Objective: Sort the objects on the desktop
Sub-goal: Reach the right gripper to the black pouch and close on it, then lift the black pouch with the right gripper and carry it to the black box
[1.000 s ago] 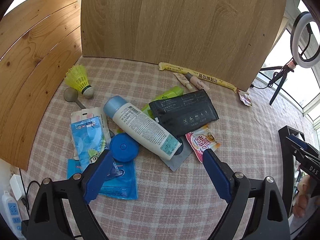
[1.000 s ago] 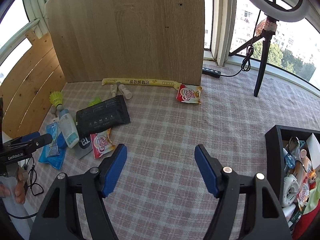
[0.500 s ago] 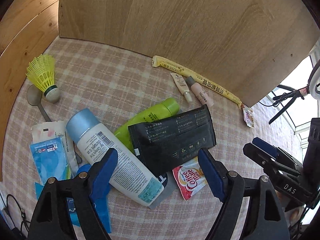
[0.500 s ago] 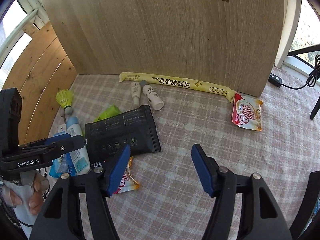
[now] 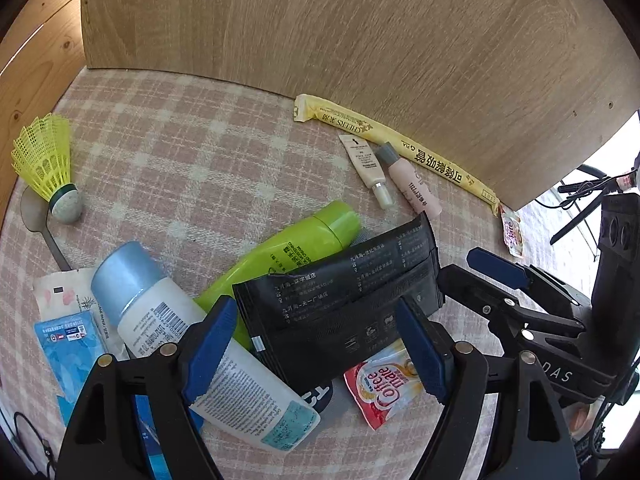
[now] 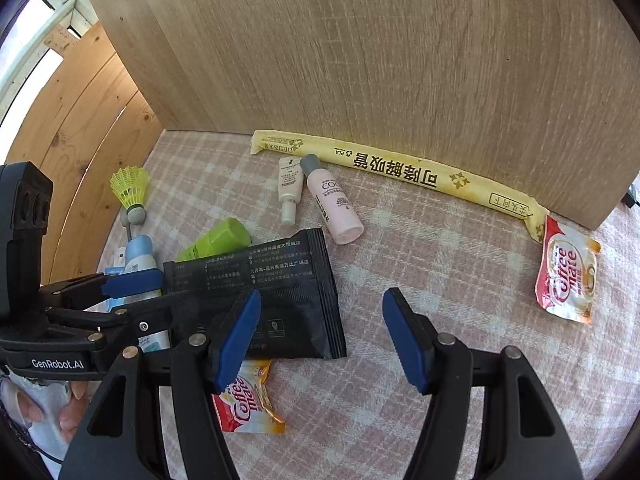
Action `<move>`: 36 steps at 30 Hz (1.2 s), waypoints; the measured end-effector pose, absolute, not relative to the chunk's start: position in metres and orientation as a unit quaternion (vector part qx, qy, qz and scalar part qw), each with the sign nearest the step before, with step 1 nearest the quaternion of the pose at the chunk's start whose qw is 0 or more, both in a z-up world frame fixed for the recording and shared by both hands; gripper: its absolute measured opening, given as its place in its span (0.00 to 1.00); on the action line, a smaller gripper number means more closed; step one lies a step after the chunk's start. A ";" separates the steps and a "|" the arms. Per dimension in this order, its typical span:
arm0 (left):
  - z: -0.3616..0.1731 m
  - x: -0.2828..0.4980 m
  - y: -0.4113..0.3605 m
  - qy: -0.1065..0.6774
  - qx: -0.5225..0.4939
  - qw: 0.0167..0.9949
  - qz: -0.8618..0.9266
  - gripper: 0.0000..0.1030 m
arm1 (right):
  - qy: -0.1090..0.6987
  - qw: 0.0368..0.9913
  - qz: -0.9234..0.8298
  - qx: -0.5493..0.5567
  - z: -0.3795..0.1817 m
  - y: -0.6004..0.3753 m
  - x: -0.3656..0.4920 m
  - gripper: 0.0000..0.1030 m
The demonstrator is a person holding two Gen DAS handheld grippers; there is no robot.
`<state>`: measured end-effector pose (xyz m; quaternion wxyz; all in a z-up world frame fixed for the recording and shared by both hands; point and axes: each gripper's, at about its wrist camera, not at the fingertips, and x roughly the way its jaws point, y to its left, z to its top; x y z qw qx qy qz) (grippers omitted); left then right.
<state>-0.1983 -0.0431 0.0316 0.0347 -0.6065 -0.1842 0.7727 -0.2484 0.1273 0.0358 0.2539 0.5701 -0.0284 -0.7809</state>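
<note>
Checked worktop (image 6: 460, 280): both tongs pitched steeply down over black pouch (image 5: 340, 300), left tongs (image 5: 316, 344) and right tongs (image 6: 320, 340) released (nothing gripped)

Pink plaid cloth (image 6: 460, 264) covers the counter; tall wood-grain board (image 5: 360, 40) stands at its back, pine plank wall (image 6: 80, 120) on the left

Green bottle (image 5: 296, 252): lower half hidden beneath the black pouch (image 5: 344, 300). Spoon (image 5: 36, 216): handle end under packets. Blue packet (image 5: 68, 356): partly behind the left gripper (image 5: 312, 344); small print illegible.
</note>
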 end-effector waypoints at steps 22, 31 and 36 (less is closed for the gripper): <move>0.021 -0.165 -0.026 -0.211 -0.605 0.081 0.763 0.39 | -0.041 0.274 -0.769 0.576 0.016 0.121 -0.217 0.31; 0.015 -0.153 -0.005 -0.216 -0.595 0.093 0.768 0.32 | -0.052 0.266 -0.773 0.574 0.012 0.140 -0.206 0.28; 0.022 -0.148 0.017 -0.174 -0.589 0.096 0.783 0.32 | -0.071 0.269 -0.769 0.576 0.011 0.153 -0.199 0.27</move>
